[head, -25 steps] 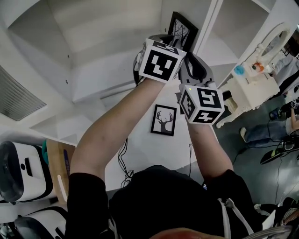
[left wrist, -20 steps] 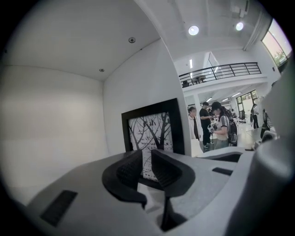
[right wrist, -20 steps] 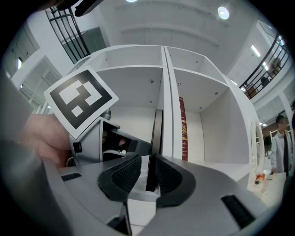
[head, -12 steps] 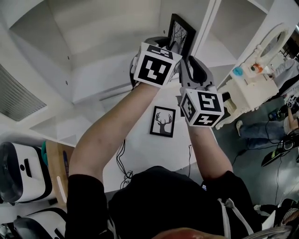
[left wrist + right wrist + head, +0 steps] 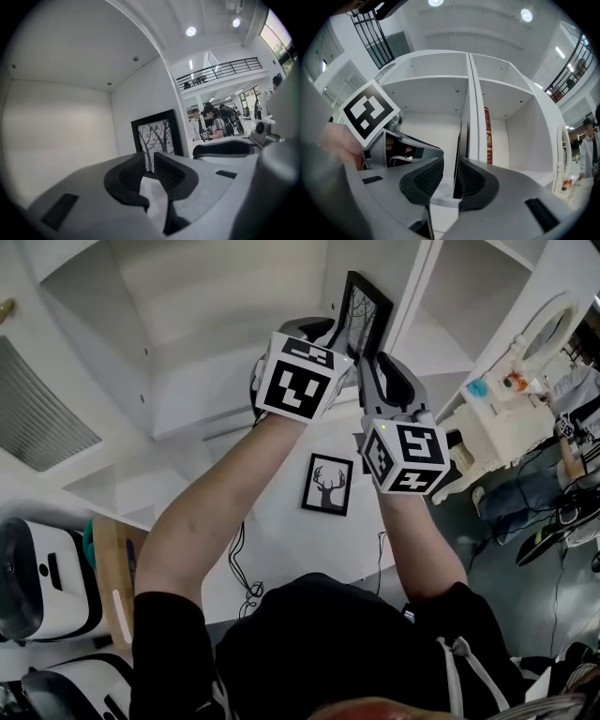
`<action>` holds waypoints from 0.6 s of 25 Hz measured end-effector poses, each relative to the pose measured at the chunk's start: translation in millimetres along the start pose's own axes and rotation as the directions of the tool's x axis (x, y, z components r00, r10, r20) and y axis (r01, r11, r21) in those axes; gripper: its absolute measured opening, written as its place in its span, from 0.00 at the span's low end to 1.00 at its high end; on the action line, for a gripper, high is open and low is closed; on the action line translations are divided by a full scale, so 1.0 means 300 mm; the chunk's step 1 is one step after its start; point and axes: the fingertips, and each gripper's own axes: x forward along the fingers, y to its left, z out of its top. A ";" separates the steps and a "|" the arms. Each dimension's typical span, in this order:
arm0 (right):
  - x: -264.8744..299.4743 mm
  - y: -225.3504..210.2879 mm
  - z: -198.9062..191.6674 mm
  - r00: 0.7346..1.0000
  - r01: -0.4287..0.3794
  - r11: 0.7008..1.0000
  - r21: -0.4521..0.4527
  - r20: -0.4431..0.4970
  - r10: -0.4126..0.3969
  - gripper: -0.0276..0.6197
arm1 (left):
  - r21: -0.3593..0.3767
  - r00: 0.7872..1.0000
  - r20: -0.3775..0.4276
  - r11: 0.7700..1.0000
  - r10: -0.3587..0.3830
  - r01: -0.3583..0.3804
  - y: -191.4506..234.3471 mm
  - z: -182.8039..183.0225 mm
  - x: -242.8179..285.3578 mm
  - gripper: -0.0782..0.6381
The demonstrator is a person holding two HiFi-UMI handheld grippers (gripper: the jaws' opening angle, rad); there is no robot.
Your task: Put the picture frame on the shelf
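Two grippers: one in each hand, both raised to the shelf; each carries one marker cube with black-and-white square patterns.
left gripper: released. Jaws stand a narrow gap apart with nothing between them. It is clear of the picture frame, which shows beyond the gap.
second frame: one, black, with a picture of a deer's head. Lies on the white table below the shelf, well apart from both grippers.
picture frame: one, black, with a picture of bare trees. Stands on its edge inside a shelf compartment, just beside the upright divider. Whether it touches the divider cannot be told.
right gripper: released. One jaw stands on each side of the picture frame's near edge. The edge lies against the right-hand pad, and a strip of light shows between it and the other pad.
red strip: one, upright on the wall of the next compartment. It bears gold characters, too small to read.
people: several, in the hall beyond the shelf; exact count unclear.
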 end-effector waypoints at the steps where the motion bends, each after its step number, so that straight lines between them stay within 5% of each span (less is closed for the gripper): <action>1: -0.001 0.009 0.004 1.000 -0.007 1.000 -0.002 0.003 0.007 0.18 | -0.004 1.000 0.001 1.000 -0.005 0.005 -0.001 0.003 0.001 0.20; 15: -0.108 0.062 0.008 0.999 -0.049 0.999 -0.013 0.020 0.049 0.18 | 0.012 0.997 0.072 1.000 0.001 -0.002 -0.027 0.024 -0.137 0.20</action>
